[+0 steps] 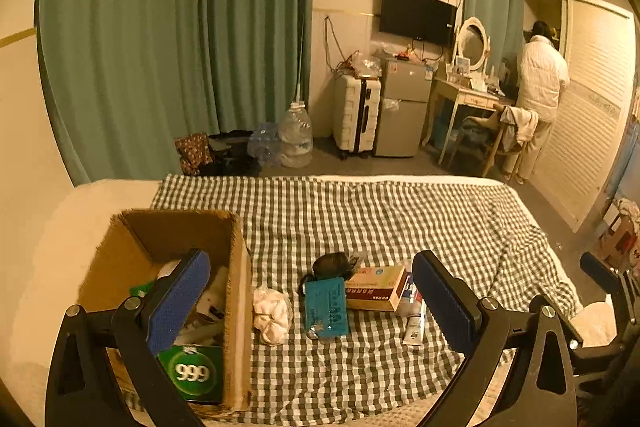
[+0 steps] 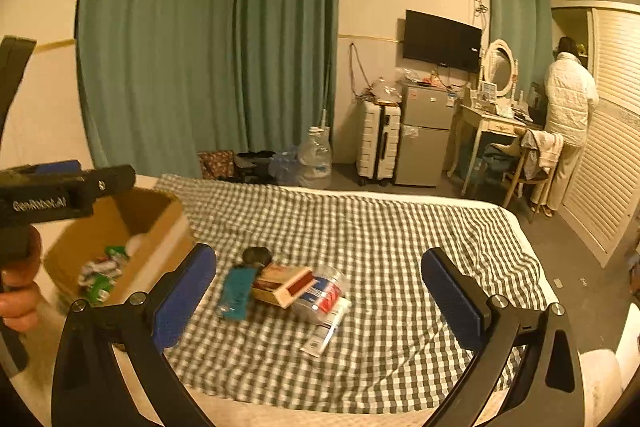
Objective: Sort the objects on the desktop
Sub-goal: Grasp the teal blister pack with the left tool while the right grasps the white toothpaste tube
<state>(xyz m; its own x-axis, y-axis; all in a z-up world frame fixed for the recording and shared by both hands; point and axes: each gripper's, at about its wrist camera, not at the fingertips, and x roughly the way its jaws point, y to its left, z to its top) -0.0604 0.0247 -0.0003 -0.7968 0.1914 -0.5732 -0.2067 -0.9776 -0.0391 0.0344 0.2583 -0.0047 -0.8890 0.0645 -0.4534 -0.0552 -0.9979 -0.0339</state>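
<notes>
Your left gripper [image 1: 316, 303] is spread wide and holds nothing; its left pad [image 1: 180, 299] hangs over the open cardboard box [image 1: 236, 307], its right pad [image 1: 444, 307] over the checked cloth [image 1: 360, 219]. Between them on the cloth lie a crumpled white tissue [image 1: 272, 315] just beside the box wall, a teal packet [image 1: 325, 307], a dark rounded object [image 1: 331, 265] behind it, and a red-and-cream medicine box [image 1: 376, 287] touching the teal packet's far right corner. A white tube [image 1: 415, 327] lies just right of that box. Inside the cardboard box, a green "999" packet [image 1: 194, 373] sits at the near end among pale items you can't make out.

Your right gripper [image 2: 320, 299] is also fully open and empty, poised above the same cluster: the teal packet [image 2: 237, 291], the medicine box [image 2: 282, 283] resting partly on a clear plastic-wrapped pack [image 2: 324, 291], and the tube [image 2: 326, 333] nearest you. The cardboard box [image 2: 156, 223] sits to the left, with your left gripper's body [image 2: 60, 195] above it.

Beyond the bed stand teal curtains [image 2: 208, 39], a white suitcase [image 2: 378, 143] and a small fridge [image 2: 424, 135].
</notes>
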